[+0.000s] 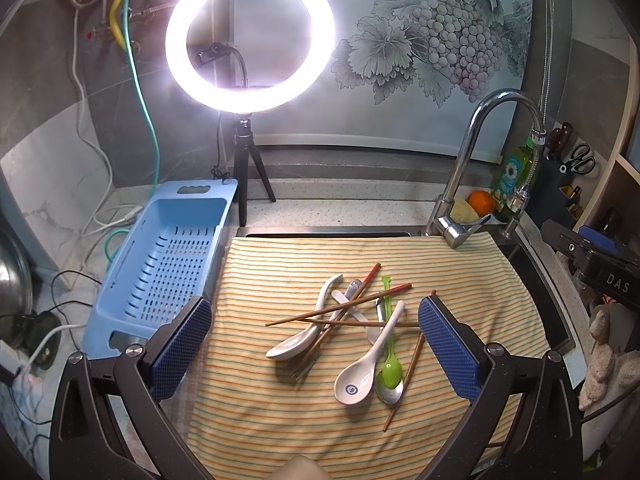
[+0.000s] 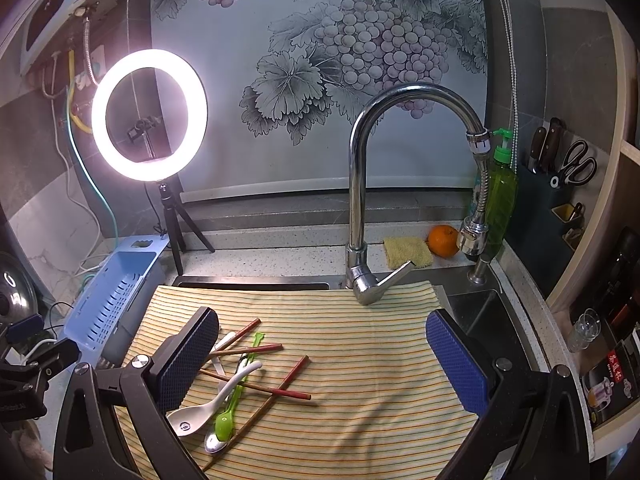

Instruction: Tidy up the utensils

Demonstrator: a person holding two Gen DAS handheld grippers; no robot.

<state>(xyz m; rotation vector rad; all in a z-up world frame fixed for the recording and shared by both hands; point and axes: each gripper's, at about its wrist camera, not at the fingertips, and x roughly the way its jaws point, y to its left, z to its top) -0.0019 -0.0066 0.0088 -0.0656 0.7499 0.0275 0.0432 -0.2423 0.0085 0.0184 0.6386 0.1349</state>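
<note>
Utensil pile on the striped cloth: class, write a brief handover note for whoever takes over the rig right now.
Left tool: open, empty, hovering over the pile.
Right tool: open, empty, over bare cloth to the right of the pile.
Things: white spoons, green spoon, metal spoon and chopsticks lie crossed in one heap on the striped cloth. The blue basket sits left of the cloth; no utensils show in it.
Done: nothing sorted yet.
Left: pick out each utensil and group it, probably into the basket.
</note>
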